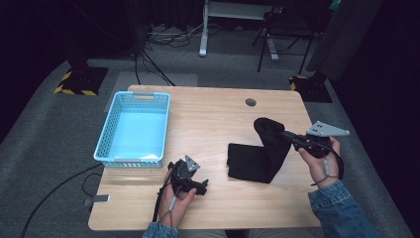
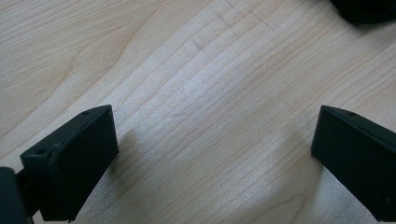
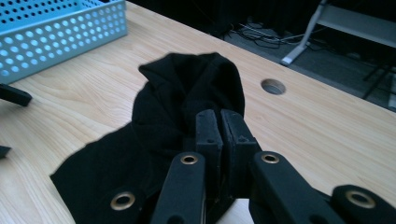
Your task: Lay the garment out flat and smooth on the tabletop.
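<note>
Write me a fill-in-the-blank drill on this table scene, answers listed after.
1. The right tongs are shut on a black ____.
2. The left tongs stand ____ over bare wood.
3. The basket is coloured ____.
4. The basket sits on the table's ____ side in the high view.

Missing words: cloth; open; blue; left

Tongs (image 3: pixel 219 122) clamped on black cloth (image 3: pixel 154 126)

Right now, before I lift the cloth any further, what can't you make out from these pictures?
- Black cloth: how much fabric lies between the right gripper jaws, hidden by bunched folds in the right gripper view.
- Cloth's underside and the table beneath it: covered in the high view.
- Blue basket: cut off by the right gripper view's edge.
- Left gripper: the cloth's corner is cropped at the top.
</note>
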Tool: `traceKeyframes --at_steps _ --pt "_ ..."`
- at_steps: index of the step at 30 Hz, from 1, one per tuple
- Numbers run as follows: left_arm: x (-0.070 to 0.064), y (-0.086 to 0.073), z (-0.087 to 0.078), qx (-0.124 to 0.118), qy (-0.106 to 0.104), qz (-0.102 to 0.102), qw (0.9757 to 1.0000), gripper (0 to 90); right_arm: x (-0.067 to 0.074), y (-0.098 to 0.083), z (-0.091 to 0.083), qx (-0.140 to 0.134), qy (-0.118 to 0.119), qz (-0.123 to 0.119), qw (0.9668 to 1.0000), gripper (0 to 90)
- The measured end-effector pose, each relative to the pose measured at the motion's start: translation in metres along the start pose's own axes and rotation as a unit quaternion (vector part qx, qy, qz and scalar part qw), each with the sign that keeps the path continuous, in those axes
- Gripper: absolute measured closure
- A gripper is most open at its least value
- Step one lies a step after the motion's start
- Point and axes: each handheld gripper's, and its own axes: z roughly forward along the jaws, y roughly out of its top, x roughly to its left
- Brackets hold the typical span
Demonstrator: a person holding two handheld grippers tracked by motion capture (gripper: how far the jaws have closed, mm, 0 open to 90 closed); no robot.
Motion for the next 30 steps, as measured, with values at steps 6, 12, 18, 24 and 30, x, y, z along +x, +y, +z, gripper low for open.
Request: traceKeyframes --at_steps 6,12,18,24,30 --pt "0.000 0.000 0.000 0.000 0.000 0.000 1.0000 0.5 -0.021 -0.023 -0.016 0.010 -0.027 0.021 0.9994 85.8" --pt "0.000 0.000 0.000 0.000 0.000 0.000 1.0000 0.5 -0.048 -0.060 -0.047 0.005 -0.108 0.117 0.9872 37.2" --pt "-0.001 0.000 0.000 0.001 0.000 0.000 1.0000 0.5 -0.051 -0.066 -0.050 0.002 -0.102 0.110 0.9887 37.2" --pt "-0.001 -0.002 -0.001 0.001 -0.004 0.005 1.0000 0.5 -0.043 -0.064 -0.032 0.009 -0.073 0.095 0.9927 37.3" --pt "-0.002 -0.006 -0.005 0.000 -0.006 0.006 1.0000 0.5 -0.033 -0.065 -0.004 0.039 -0.046 0.079 0.9951 37.2"
